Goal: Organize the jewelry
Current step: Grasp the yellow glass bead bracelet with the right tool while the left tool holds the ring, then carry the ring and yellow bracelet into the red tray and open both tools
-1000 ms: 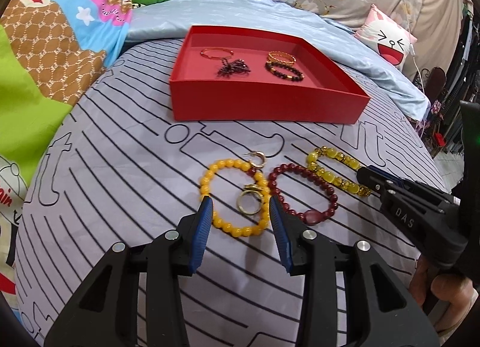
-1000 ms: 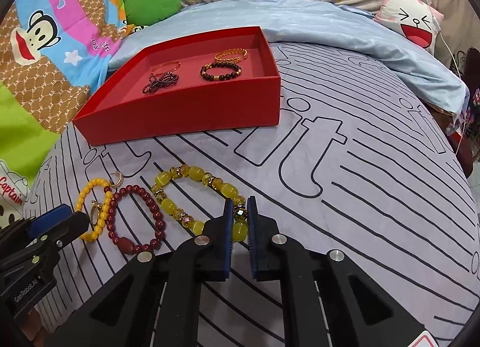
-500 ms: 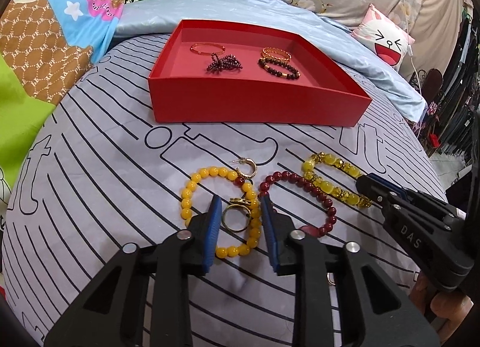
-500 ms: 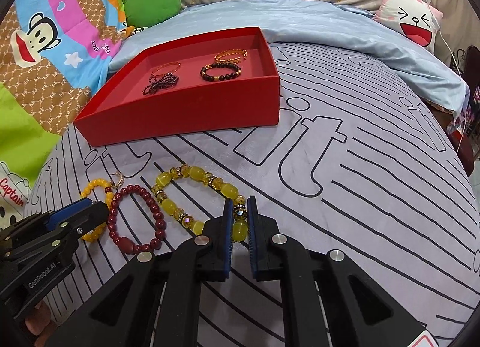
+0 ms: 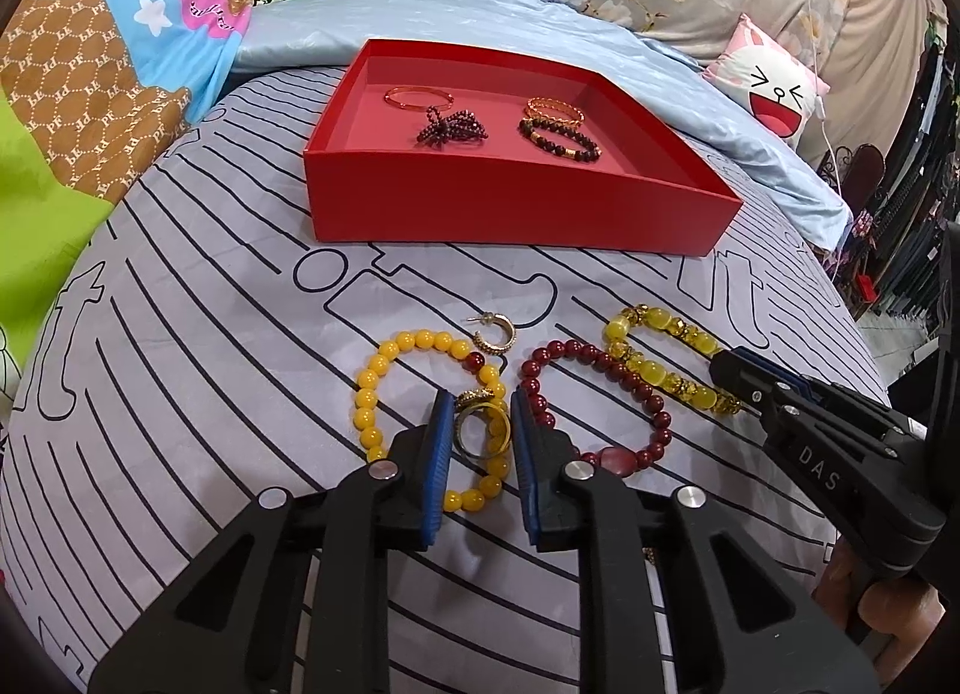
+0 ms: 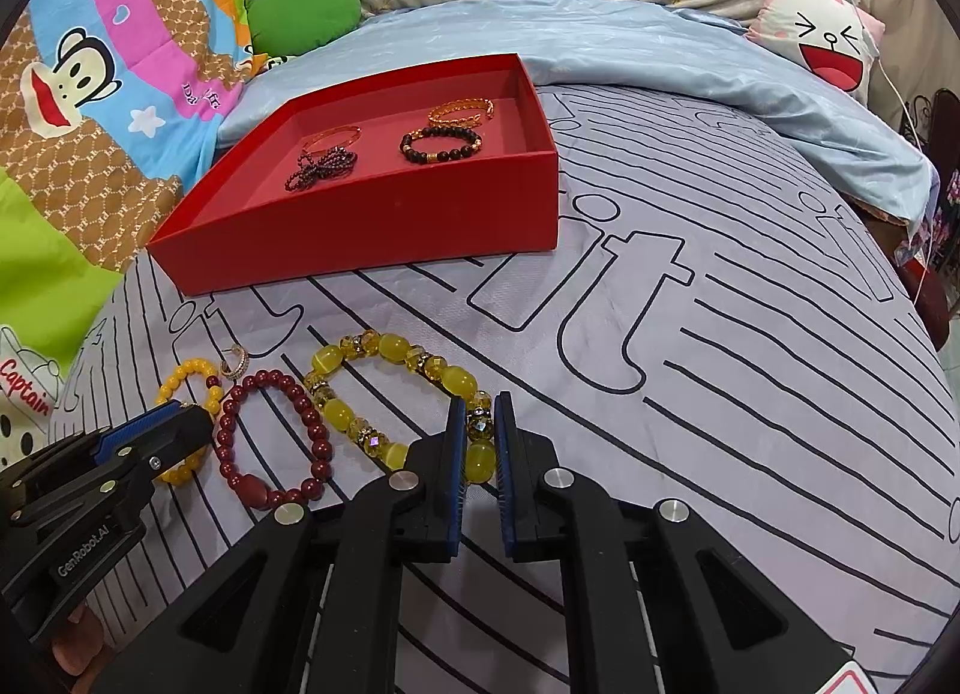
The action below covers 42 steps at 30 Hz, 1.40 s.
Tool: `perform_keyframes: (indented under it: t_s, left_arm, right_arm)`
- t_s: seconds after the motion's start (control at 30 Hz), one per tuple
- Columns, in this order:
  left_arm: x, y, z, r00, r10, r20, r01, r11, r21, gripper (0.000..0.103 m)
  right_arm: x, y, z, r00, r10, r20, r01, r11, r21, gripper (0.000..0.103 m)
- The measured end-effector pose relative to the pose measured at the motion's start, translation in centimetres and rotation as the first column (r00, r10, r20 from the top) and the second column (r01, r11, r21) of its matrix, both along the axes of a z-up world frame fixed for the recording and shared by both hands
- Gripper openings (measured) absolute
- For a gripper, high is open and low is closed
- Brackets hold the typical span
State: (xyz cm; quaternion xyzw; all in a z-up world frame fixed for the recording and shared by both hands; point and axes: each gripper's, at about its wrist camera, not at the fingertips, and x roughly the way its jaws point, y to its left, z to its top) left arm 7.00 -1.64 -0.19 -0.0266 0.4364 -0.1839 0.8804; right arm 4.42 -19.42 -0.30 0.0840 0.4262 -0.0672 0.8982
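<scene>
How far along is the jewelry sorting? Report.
Done: four pieces lie in the red box. In hand: right tongs shut on the yellow crystal bracelet; left tongs closing around the gold ring. Left on the bedsheet: amber bracelet, red bracelet, hoop earring.

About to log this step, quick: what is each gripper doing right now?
Left gripper: jaws closing around the gold ring, not clearly clamped yet.
Right gripper: shut on the yellow crystal bracelet.
</scene>
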Motion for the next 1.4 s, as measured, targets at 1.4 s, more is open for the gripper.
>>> perform_keyframes:
  t_s: [1.4]
  left_arm:
    - [11.1, -1.1, 9.5, 0.985, -0.036, 0.166, 0.032, 0.999, 0.027, 0.019]
  right_arm:
    - [10.4, -0.3, 12.3, 0.968, 0.111, 0.224, -0.150, 0.975, 0.166, 0.008]
